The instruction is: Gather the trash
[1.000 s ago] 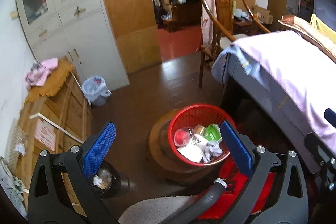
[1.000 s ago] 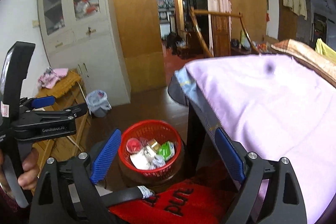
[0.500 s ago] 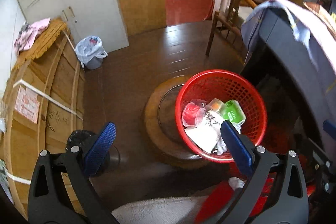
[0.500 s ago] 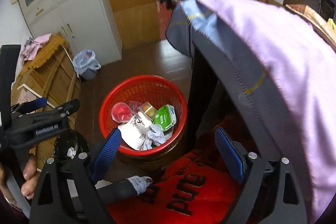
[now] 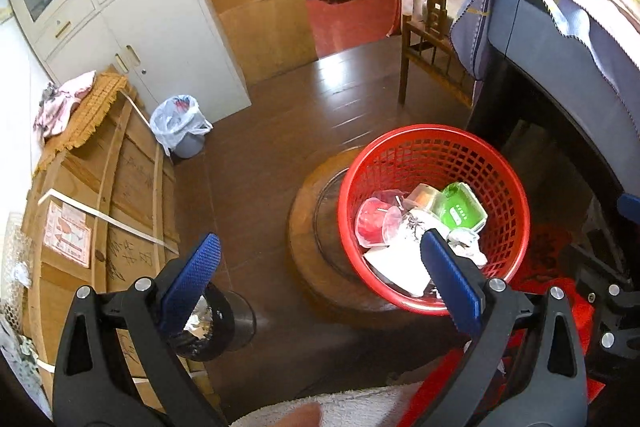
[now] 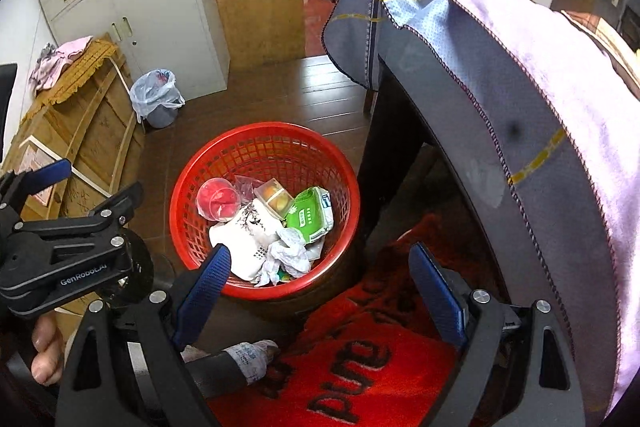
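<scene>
A red basket [image 6: 265,207] full of trash sits on a round wooden stool [image 5: 316,247] on the dark wood floor, just beside the cloth-covered bench [image 6: 500,115]. Inside the basket lie a clear cup with a red bottom [image 6: 218,203], a small clear tub [image 6: 275,199], a green packet [image 6: 311,219], a white printed bag [image 6: 246,239] and a crumpled tissue [image 6: 290,255], all piled together toward the near side of the basket.

The left gripper [image 5: 320,291] hangs above and to the near left of the basket, its jaws spread wide and holding nothing; its right finger overlaps the near rim of the basket in the left wrist view. The right gripper [image 6: 320,291] hovers over the near rim of the basket, jaws likewise spread wide and empty, above a red mat [image 6: 360,367] with dark lettering that lies on the floor against the stool.

Left of the basket stands a dark cylindrical can [image 5: 216,323] holding crumpled foil, next to a wooden crate [image 5: 100,211]. Farther from the basket, a small bin lined with a plastic bag [image 5: 182,125] stands in front of a white cabinet [image 5: 152,19].
</scene>
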Action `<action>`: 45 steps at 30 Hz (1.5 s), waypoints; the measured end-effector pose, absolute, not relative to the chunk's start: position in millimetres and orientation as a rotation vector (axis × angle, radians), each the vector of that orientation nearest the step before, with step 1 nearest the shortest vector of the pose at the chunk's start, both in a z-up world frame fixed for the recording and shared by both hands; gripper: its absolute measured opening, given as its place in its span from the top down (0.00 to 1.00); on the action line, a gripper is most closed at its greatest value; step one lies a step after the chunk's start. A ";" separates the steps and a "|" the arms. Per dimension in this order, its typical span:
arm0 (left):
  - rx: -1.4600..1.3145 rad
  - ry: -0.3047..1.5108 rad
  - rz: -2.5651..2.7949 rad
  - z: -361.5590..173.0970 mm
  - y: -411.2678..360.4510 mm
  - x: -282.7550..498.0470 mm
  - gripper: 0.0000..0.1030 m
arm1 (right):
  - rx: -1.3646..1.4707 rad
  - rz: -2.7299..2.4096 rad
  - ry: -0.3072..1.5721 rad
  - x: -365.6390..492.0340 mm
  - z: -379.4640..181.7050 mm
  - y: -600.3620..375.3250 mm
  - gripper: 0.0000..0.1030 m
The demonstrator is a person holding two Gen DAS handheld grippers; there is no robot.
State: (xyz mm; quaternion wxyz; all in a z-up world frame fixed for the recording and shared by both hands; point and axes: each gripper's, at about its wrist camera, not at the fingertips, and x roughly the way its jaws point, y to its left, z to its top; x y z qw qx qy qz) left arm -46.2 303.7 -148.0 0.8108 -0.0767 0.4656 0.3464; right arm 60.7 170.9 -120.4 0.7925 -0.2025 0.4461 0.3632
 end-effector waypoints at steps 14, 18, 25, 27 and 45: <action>-0.147 1.005 0.740 -148.8 298.8 -42.6 0.07 | -0.448 0.787 0.952 60.0 -117.8 169.8 0.14; -0.158 1.013 0.736 -149.1 299.7 -43.0 0.07 | -0.451 0.784 0.956 60.3 -118.8 170.0 0.14; -0.151 1.016 0.735 -148.9 298.3 -42.9 0.07 | -0.449 0.783 0.957 60.4 -118.8 169.8 0.14; -0.151 1.015 0.738 -149.1 298.0 -42.9 0.07 | -0.450 0.782 0.958 60.7 -119.2 169.9 0.14; -0.159 1.022 0.735 -150.5 298.2 -43.1 0.07 | -0.449 0.780 0.958 61.9 -119.7 168.6 0.14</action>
